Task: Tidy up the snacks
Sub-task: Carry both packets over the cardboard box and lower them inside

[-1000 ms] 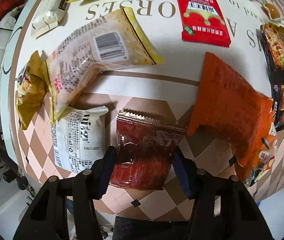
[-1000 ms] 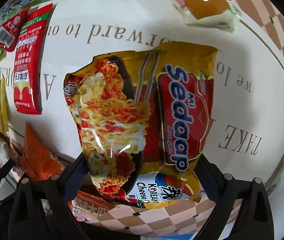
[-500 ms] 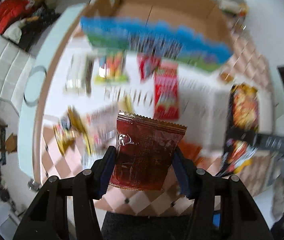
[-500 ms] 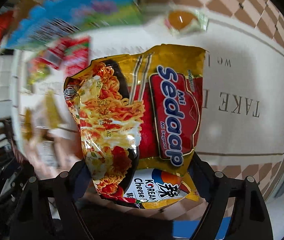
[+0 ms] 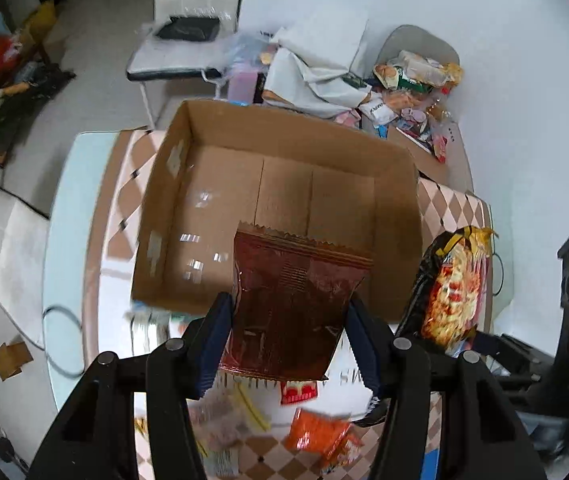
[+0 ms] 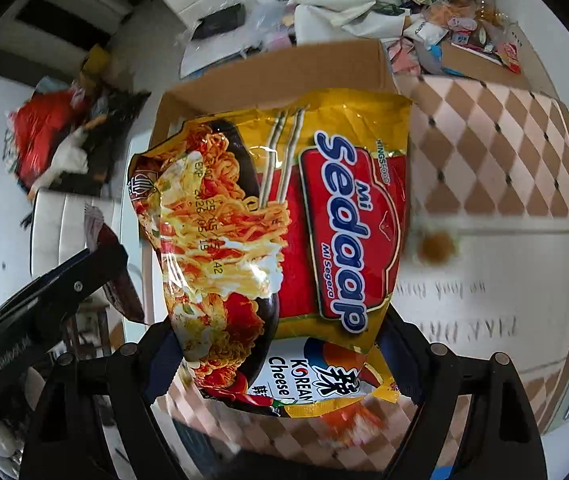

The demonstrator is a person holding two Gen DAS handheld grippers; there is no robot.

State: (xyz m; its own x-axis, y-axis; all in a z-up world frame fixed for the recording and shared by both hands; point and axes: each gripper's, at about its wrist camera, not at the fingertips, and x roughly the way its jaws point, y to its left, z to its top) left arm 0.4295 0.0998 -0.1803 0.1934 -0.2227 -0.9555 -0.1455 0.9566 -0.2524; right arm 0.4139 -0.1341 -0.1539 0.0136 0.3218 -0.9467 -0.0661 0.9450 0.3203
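The dark red snack packet [image 5: 292, 308] is glossy foil with a zigzag top edge, held upright in the air at the near rim of the open cardboard box [image 5: 220, 184]. The left gripper [image 5: 288, 340] has its jaws closed narrowly on the packet's lower sides, blue pads pressing both edges. The noodle packet [image 6: 280, 240] is yellow and red, printed "Mi Sedaap" and "Korean Cheese", with a picture of noodles in a black bowl. The right gripper [image 6: 280, 364] has its jaws set wide apart and clamped on the packet's lower half, holding it up in front of the box's near right corner.

The left wrist view shows the box interior as bare brown cardboard, the noodle packet [image 5: 454, 288] to the right, and blurred snacks [image 5: 320, 434] below on the tabletop [image 5: 448, 208]. Only the right wrist view shows the tabletop's checkered right part [image 6: 496, 152], a blurred round brown snack [image 6: 436, 246], and the left gripper from the side at far left.
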